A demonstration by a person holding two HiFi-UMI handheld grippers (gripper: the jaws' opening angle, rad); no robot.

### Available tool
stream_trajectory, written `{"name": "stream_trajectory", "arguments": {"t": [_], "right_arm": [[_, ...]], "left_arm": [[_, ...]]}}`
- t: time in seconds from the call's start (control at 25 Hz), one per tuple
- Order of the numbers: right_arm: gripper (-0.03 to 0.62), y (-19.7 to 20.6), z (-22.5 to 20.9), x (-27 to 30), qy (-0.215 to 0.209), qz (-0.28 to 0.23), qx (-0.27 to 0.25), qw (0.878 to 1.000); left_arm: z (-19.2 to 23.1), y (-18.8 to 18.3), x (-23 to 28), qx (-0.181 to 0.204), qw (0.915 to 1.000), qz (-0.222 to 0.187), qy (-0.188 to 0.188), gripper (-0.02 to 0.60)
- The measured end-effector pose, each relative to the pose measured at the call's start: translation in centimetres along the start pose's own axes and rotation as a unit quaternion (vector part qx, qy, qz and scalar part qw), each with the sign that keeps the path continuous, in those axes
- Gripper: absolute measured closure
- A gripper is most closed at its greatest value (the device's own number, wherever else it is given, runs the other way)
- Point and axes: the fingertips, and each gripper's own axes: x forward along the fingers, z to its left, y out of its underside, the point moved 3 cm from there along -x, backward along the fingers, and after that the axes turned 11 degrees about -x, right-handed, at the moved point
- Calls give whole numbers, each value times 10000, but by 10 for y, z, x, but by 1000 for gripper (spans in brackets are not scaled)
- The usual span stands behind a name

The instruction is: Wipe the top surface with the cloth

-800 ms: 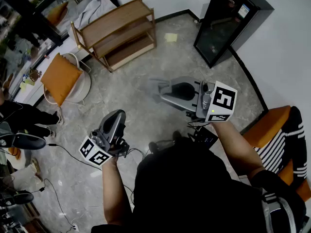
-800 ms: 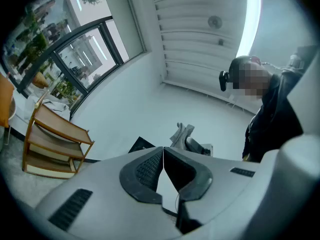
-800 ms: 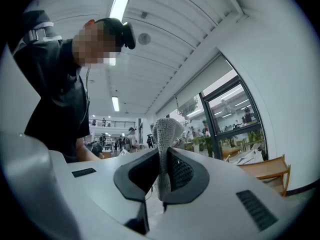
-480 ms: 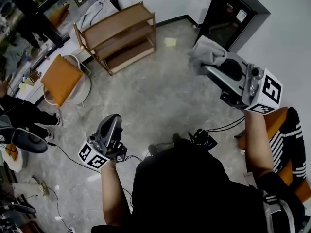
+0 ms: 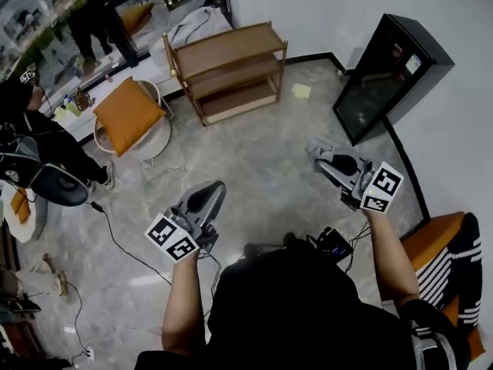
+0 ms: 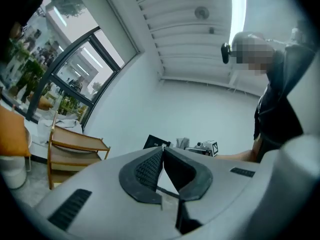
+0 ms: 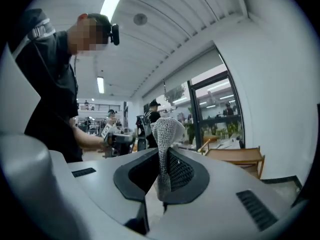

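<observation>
Two handheld grippers were raised over a grey marble-look floor (image 5: pixel 254 160). The right gripper (image 7: pixel 162 153) had its jaws clamped on a light grey knitted cloth (image 7: pixel 167 129), and a fold of the cloth stood up above the black ribbed pads. The left gripper (image 6: pixel 161 150) had its jaws pressed together at the tips, with nothing held between them.

In the head view the cloth sat bunched at the front of the right gripper, off the floor. It was near a black cabinet with a glass door (image 5: pixel 385 75) that stood against the white wall. The left gripper was well apart from the right one, at the person's other side. Farther off stood a three-tier wooden shelf unit (image 5: pixel 231 68), with a small yellow note (image 5: pixel 301 91) on the floor beside it. A white chair with an orange cushion (image 5: pixel 131 114) stood to its left.
</observation>
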Motion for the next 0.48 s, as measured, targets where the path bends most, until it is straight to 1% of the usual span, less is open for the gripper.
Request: {"name": "stream_trajectory", "arguments": {"t": [0.04, 0.12, 0.2, 0.28, 0.36, 0.48], "right_arm": [[560, 13, 11, 9, -96, 94, 102, 9999], [560, 15, 30, 29, -377, -1, 194, 9991], [560, 11, 38, 52, -532, -87, 231, 9983], [560, 14, 38, 74, -510, 45, 222, 9984], [560, 16, 34, 91, -461, 210, 140, 9986], [560, 22, 27, 114, -411, 239, 138, 9988]], "left_arm": [[0, 0, -3, 122, 9998, 112, -54, 569], [3, -1, -11, 253, 9993, 215, -147, 569], [12, -4, -21, 163, 9996, 153, -188, 569], [23, -6, -33, 18, 9997, 63, -223, 569], [35, -4, -41, -34, 9995, 35, -321, 569], [58, 1, -46, -98, 9989, 13, -465, 569]]}}
